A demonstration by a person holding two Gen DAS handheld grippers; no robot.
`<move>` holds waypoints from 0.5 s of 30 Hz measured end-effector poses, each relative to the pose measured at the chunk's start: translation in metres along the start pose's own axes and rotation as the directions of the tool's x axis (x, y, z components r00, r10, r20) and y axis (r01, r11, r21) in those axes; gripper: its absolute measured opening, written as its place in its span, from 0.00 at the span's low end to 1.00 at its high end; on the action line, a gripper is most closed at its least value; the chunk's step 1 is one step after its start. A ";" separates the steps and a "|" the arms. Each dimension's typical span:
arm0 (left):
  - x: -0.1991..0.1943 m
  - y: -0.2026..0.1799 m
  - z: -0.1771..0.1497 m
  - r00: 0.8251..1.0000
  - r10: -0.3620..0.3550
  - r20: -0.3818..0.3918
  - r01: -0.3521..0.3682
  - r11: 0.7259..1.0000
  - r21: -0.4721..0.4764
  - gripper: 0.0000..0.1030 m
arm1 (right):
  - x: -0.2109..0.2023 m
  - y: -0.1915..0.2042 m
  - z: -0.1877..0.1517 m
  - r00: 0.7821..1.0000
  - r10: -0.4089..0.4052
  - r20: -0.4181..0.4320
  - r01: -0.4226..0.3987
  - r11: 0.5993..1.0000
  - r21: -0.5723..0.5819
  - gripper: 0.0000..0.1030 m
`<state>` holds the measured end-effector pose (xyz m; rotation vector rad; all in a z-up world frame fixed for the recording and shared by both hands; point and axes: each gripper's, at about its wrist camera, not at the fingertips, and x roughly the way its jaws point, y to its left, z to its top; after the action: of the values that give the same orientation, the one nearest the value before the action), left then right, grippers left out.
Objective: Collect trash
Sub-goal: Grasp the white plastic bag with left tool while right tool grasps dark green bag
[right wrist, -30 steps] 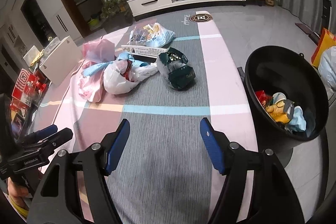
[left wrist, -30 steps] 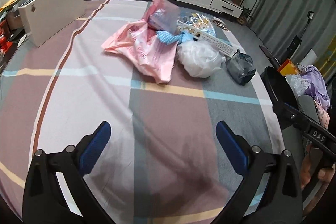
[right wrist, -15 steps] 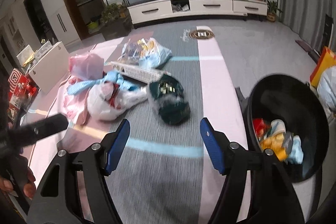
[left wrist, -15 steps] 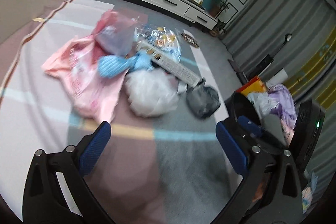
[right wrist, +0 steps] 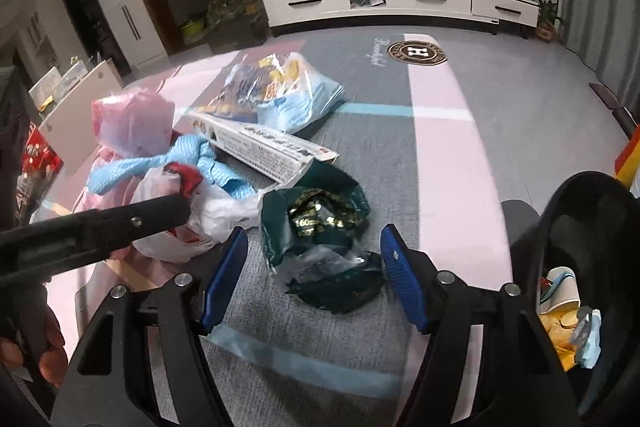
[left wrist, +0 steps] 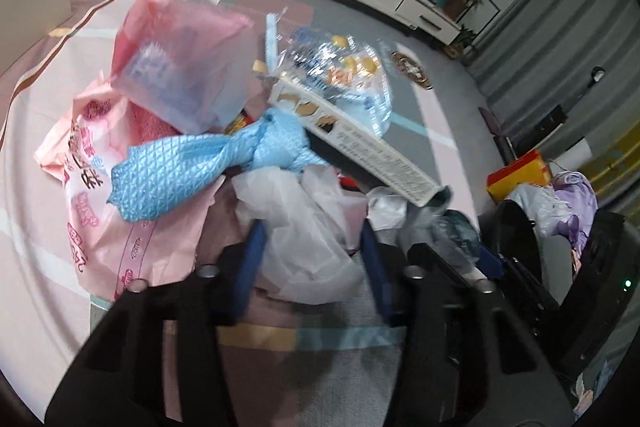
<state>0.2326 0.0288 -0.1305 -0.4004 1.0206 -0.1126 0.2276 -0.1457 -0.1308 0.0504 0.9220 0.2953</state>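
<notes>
Between spread left hand-held gripper (left wrist: 312, 259) fingers: white bag (left wrist: 308, 251), blurred; right hand-held gripper (right wrist: 314, 267) apart.

Both fisheye views were dim indoors and bent hard at the edges, with black corners. The left wrist view was smeared by motion blur, worst on the clear snack bag (left wrist: 340, 67). The right wrist view was sharper, its rug (right wrist: 452, 147) evenly lit with soft shadows

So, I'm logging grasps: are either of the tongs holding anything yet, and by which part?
Nothing held. Left tongs straddle the white plastic bag, right tongs straddle the dark green bag; both open.
</notes>
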 end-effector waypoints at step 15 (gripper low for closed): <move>-0.048 0.008 -0.041 0.999 -0.045 0.016 0.044 0.997 0.062 0.19 | -0.056 0.021 -0.031 0.997 0.083 0.005 -0.083 0.996 -0.020 0.42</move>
<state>0.1716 0.0378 -0.1135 -0.3668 0.9889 -0.1799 0.1663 -0.1429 -0.1031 0.0709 0.9126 0.3810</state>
